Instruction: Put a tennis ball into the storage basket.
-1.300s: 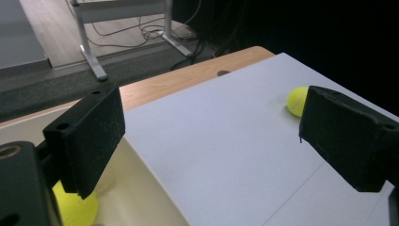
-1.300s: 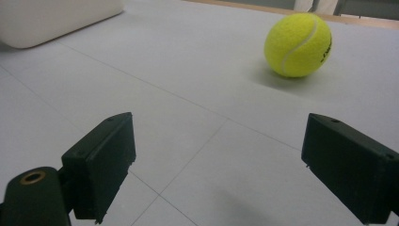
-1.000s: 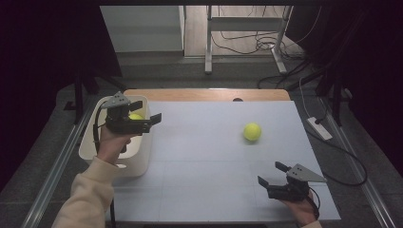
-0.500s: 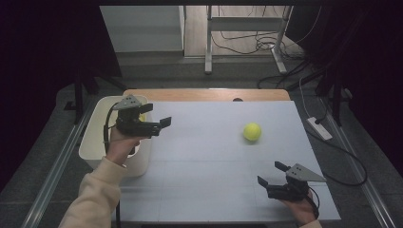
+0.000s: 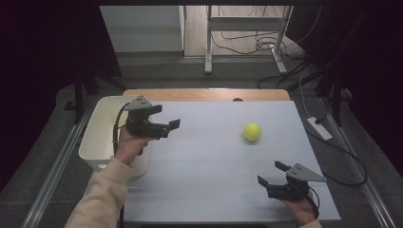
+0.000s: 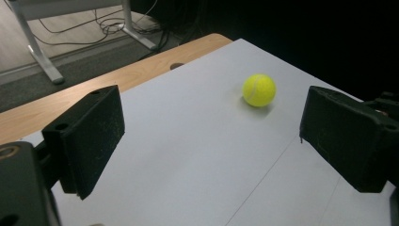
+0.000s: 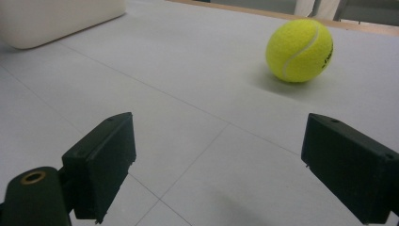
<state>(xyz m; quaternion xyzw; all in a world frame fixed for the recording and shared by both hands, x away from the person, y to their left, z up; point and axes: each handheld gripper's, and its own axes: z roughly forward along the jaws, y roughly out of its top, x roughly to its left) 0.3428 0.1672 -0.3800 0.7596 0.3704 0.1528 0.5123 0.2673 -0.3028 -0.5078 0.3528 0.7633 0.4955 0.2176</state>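
A yellow tennis ball lies on the white table top, right of centre. The left gripper hovers over the table's left part beside the white bin, pointing right, open and empty. In the left gripper view the ball lies well beyond the open jaws of that gripper. The right gripper rests near the front right corner, open and empty. In the right gripper view the ball sits ahead and to the right of that gripper.
The white bin stands at the table's left edge. A wooden strip runs along the far edge. On the floor, a power strip and cables lie to the right, and a desk frame stands behind.
The left gripper has moved right, from over the bin out above the table. A yellow spot seen by its jaws earlier is gone from sight. The right gripper and ball have stayed put.
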